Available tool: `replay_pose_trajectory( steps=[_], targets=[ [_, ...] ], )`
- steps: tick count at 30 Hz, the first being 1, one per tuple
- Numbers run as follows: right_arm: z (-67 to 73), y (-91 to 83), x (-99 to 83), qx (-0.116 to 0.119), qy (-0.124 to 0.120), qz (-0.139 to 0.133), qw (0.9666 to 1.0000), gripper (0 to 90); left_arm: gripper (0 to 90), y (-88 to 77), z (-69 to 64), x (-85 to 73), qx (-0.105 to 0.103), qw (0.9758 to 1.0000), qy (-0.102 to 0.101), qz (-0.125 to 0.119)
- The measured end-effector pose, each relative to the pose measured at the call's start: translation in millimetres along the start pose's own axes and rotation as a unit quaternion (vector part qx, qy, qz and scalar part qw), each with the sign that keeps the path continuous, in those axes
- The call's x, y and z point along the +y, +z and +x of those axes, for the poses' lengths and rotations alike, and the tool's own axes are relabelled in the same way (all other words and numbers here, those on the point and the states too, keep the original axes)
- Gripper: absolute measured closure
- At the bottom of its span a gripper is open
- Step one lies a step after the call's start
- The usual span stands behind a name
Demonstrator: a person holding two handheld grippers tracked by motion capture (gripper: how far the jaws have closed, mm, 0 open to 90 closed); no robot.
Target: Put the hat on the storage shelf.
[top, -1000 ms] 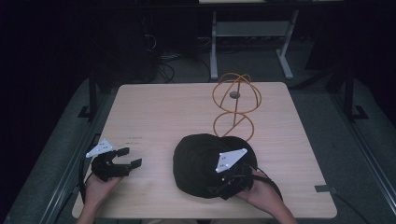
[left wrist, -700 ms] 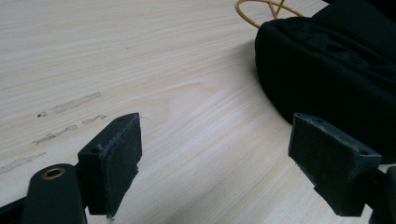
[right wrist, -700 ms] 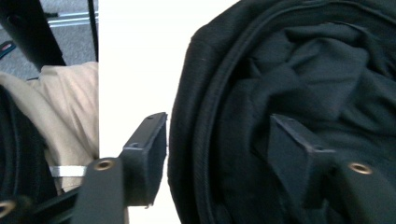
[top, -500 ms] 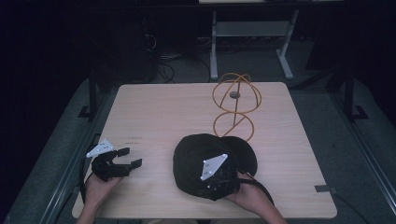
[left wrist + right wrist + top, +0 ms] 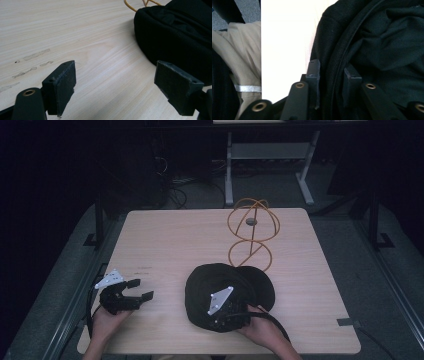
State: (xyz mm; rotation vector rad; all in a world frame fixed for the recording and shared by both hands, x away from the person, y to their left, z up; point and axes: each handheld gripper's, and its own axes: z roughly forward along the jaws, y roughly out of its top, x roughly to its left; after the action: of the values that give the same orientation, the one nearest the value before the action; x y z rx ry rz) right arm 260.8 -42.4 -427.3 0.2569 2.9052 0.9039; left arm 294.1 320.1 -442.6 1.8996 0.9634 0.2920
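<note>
Right gripper view: right gripper (image 5: 334, 75) fingers have just been closing and now pinch the rim of the black fabric cap (image 5: 227, 287) lying on the light wooden table (image 5: 170, 240). Left gripper (image 5: 137, 290) fingers spread, idle. Advice: confirm full rim bite before lifting.

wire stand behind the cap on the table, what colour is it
Orange-yellow: the thin wire stand of looped rings shows best in the high view, behind the black cap.

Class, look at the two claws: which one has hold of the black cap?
The right claw at the cap's near edge. Its jaws have just been closing and pinch the brim fabric between them. The left claw stands open over bare table.
</note>
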Motion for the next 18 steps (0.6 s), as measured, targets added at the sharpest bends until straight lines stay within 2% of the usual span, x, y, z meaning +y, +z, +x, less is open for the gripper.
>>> replay_pose_trajectory(
  steps=[3,4,8,15,18],
  targets=[
    [1.4,-0.9,0.9,-0.002,-0.003,-0.001,1.0,75.1,17.2,-0.6,-0.4,0.3,-0.002,1.0,0.0,-0.001],
    [1.4,-2.2,1.1,-0.004,-0.006,-0.002,1.0,75.7,17.2,-1.6,-1.4,0.6,-0.002,1.0,0.002,-0.009],
    [1.3,-11.7,2.6,-0.008,0.002,-0.016,0.9998,76.4,17.2,-2.7,-3.6,1.8,-0.004,0.9998,0.007,-0.017],
    [-4.1,-36.3,12.9,-0.005,0.012,-0.058,0.9983,76.5,17.2,0.5,-14.1,5.3,-0.017,0.9996,0.021,-0.011],
    [-6.5,-46.8,18.7,0.0,0.015,-0.074,0.9971,76.4,17.2,1.5,-22.5,8.8,-0.035,0.9988,0.029,-0.02]
  ],
)
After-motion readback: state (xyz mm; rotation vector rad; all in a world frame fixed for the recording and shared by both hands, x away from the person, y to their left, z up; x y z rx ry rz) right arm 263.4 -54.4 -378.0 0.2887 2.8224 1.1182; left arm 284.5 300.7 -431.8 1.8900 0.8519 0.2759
